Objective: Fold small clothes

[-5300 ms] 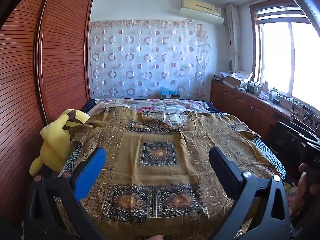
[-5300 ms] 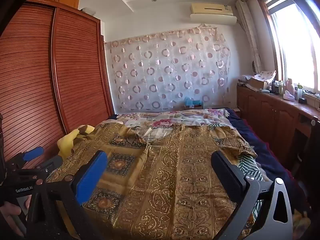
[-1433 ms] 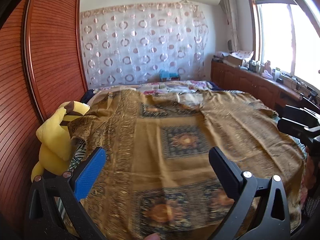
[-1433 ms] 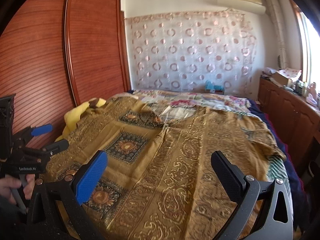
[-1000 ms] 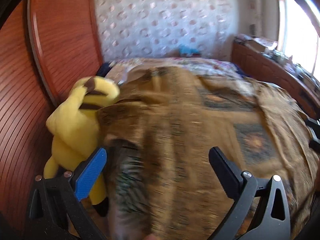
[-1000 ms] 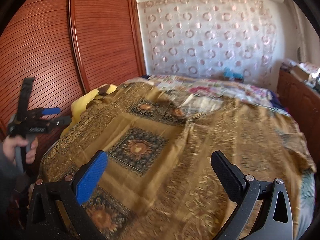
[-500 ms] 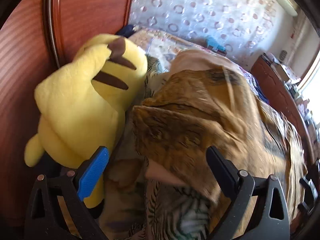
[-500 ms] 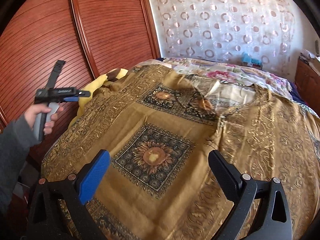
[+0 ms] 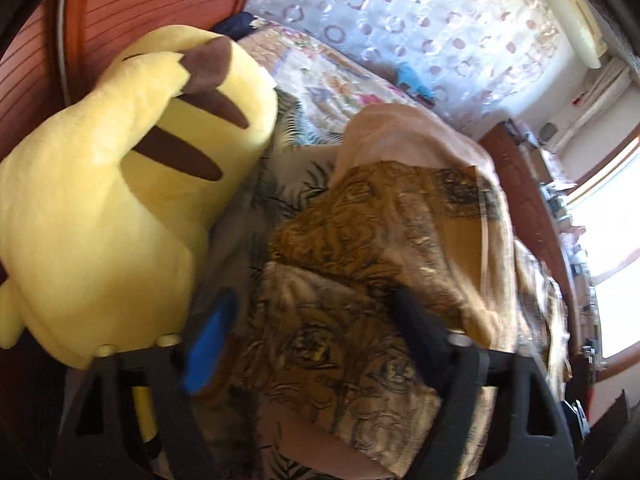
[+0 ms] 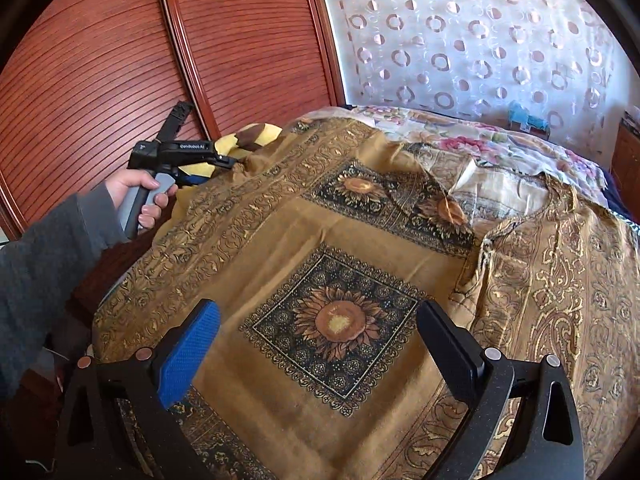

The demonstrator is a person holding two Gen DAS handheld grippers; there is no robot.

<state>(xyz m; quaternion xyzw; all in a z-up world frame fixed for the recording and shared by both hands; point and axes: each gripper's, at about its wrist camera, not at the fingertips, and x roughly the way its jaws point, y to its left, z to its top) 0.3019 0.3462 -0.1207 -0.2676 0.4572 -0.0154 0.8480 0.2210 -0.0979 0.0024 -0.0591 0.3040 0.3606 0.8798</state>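
Note:
A large gold and brown patterned shirt (image 10: 360,280) with sunflower squares lies spread flat on the bed. Its left sleeve end (image 9: 352,320) bunches up by the bed's left edge. My left gripper (image 9: 312,328) is open with the sleeve end between its fingers, next to a yellow plush toy (image 9: 120,200). In the right wrist view the left gripper (image 10: 224,160) sits at the shirt's far left edge, held by a hand. My right gripper (image 10: 316,344) is open and empty, hovering above the shirt's lower front over a sunflower square.
A red-brown wooden wardrobe (image 10: 160,60) runs close along the bed's left side. A floral sheet (image 10: 480,132) covers the head of the bed below a spotted curtain (image 10: 480,40). A wooden sideboard (image 9: 532,184) and a bright window (image 9: 612,280) stand on the right.
My left gripper has swung left and down to the shirt's left sleeve beside the plush toy, its fingers now around the sleeve end. My right gripper has tilted down closer over the shirt.

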